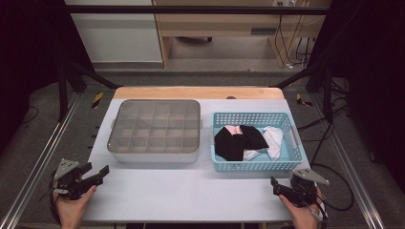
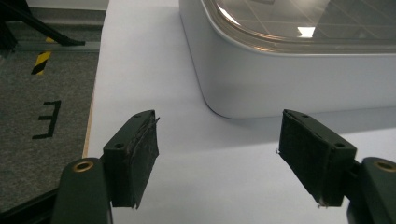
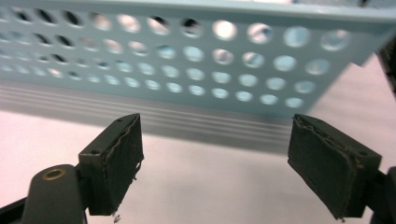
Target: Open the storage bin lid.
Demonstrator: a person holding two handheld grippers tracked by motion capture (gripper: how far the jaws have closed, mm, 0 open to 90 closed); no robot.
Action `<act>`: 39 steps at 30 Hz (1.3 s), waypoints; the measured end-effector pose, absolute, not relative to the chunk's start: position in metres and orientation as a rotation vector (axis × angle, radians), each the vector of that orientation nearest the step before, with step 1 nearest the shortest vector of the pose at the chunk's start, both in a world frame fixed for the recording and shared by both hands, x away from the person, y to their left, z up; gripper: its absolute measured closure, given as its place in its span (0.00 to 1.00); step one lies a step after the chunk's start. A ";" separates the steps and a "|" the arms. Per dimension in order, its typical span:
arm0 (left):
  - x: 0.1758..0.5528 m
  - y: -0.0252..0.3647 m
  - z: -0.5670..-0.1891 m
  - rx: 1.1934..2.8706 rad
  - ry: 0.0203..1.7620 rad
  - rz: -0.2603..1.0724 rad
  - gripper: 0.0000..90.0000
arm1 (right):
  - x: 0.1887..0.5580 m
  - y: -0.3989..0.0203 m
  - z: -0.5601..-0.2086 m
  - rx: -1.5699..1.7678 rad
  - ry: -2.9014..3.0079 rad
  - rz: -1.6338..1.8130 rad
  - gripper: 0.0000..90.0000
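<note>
On a white table (image 1: 191, 195), the left gripper (image 1: 95, 175) and right gripper (image 1: 279, 187) rest at the near corners — jaws wide, holding nothing. A lidded grid box (image 1: 155, 129) stands beside a blue basket (image 1: 253, 164) of black socks (image 1: 236, 140) and white socks (image 1: 273, 138).

Lidded organizer box (image 1: 154, 131) sits left of basket (image 1: 219, 164) w/ socks (image 1: 241, 141) inside, both on table (image 1: 191, 191).

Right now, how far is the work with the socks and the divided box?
Nothing looks done: the socks all lie in the blue basket, and the divided box has its lid on. Left claw and right claw are open, holding nothing. Opening and sorting remain.
</note>
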State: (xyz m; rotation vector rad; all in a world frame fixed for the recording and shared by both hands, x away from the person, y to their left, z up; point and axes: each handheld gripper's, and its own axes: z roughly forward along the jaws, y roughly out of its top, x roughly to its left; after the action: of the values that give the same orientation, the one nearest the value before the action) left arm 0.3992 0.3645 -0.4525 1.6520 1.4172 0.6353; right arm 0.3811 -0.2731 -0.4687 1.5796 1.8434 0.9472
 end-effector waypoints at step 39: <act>0.415 0.371 -0.398 1.594 1.337 0.648 0.32 | 0.387 -0.193 -0.383 1.249 1.922 1.231 0.23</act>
State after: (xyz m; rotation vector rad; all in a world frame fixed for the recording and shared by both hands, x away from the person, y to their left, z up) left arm 0.4149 0.3712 -0.3977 1.5936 1.3375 0.6482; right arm 0.3869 -0.1930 -0.3834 1.2494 1.9222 1.2305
